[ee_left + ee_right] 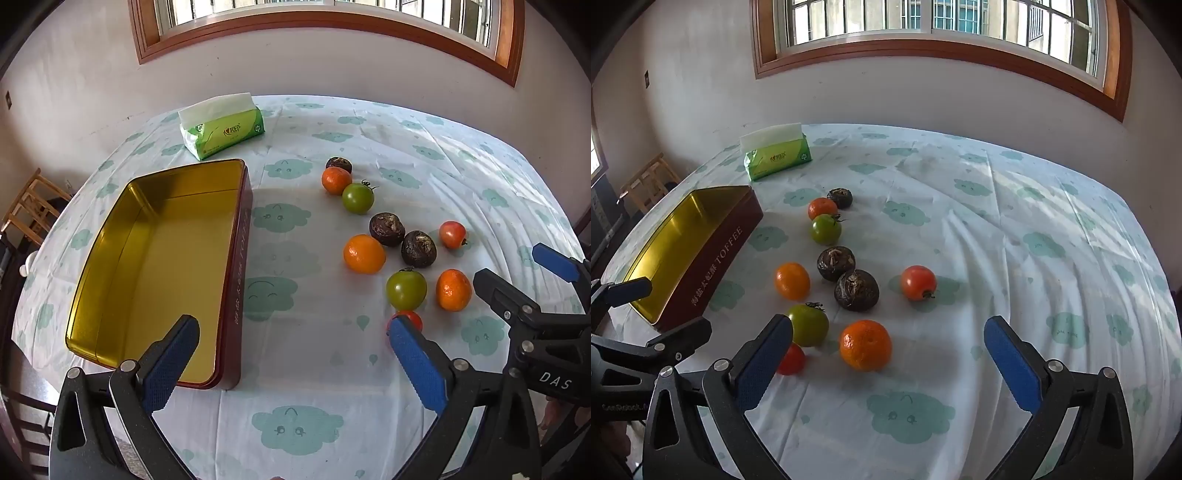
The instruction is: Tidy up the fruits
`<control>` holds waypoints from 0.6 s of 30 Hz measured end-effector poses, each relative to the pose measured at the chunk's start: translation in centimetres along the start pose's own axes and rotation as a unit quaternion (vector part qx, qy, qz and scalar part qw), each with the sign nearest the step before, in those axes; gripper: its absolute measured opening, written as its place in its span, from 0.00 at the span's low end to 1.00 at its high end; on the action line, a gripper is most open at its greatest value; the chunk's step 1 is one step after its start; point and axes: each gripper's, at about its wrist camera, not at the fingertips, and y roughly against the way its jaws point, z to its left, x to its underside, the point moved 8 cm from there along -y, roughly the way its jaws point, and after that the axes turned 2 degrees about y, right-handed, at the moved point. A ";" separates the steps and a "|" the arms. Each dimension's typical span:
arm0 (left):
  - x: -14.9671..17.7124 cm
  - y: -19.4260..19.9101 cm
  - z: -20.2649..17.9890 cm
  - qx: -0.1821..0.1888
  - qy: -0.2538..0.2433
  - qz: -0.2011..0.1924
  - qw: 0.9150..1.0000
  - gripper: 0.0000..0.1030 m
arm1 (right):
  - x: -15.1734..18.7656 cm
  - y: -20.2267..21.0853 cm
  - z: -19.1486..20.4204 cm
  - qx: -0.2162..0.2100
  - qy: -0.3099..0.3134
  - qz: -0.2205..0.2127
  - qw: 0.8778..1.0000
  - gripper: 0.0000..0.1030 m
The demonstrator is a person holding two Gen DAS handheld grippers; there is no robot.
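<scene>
Both claws, left [291,354] & right [888,352], gape open w/ nothing held. Fruits [865,344] lie loose on bench [1015,258]; empty gold tin [159,258] at 9 o'clock.

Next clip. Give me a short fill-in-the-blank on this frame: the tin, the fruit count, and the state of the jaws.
1. The toffee tin holds ____ fruits so far.
2. Between the tin and the window wall lies a green pack of ____.
3. The number of green tomatoes on the tablecloth is ____.
4. The left gripper and right gripper both have their jaws ____.

Missing words: no (zero); tissues; two; open
</scene>
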 end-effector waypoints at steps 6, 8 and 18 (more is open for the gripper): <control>0.6 0.3 -0.2 -0.005 0.001 0.001 1.000 0.99 | 0.2 0.3 0.2 -0.001 0.002 0.005 1.000 1.00; 0.8 0.4 -0.3 -0.008 0.000 0.001 1.000 0.99 | 0.7 0.5 0.0 -0.001 0.004 0.007 1.000 1.00; 0.9 -0.2 0.0 -0.005 -0.002 0.019 1.000 0.95 | 1.3 0.2 0.2 -0.001 0.000 0.022 1.000 1.00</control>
